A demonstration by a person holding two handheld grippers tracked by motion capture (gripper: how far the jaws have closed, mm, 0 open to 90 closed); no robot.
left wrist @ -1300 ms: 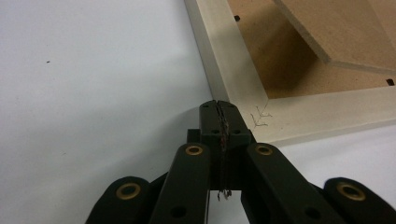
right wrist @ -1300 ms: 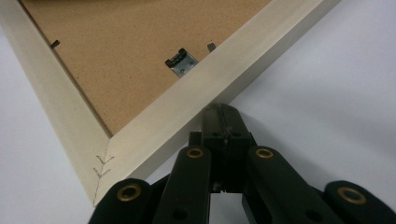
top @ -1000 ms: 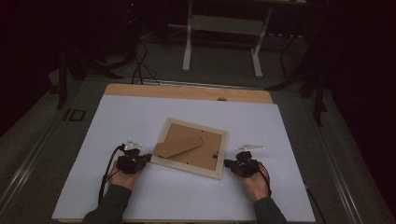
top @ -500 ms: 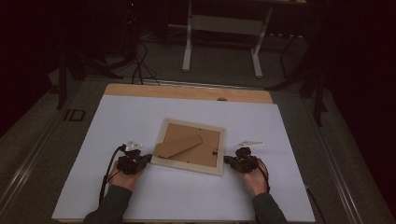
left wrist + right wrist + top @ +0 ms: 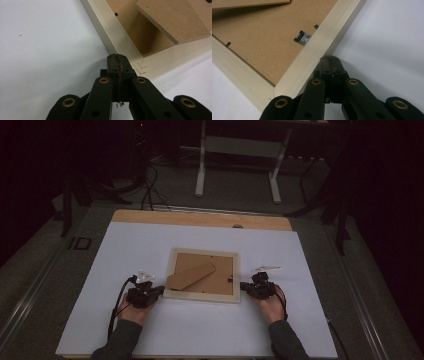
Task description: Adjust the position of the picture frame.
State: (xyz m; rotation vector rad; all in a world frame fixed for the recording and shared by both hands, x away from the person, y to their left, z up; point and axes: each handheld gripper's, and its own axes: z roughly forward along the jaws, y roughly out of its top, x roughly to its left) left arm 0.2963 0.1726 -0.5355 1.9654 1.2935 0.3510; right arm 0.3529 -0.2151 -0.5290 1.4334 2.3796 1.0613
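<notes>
Picture frame (image 5: 203,275): lies face-down at mid-desk (image 5: 150,240), brown backing and stand up; since a second ago it has turned slightly, squarer to the desk edge, likely being positioned. Left tongs (image 5: 159,290): jaws closed, empty, tips at frame's near-left corner. Right tongs (image 5: 243,286): jaws closed, empty, against right rail. Forearms low, converging.

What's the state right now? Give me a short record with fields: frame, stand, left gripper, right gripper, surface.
frame: pale wooden picture frame lying back side up, brown backing board showing
stand: easel stand angled across the backing
left gripper: left gripper shut, tips at the frame's near left corner, holding nothing
right gripper: right gripper shut, tips against the frame's right edge, holding nothing
surface: white sheet over a wooden table
</notes>
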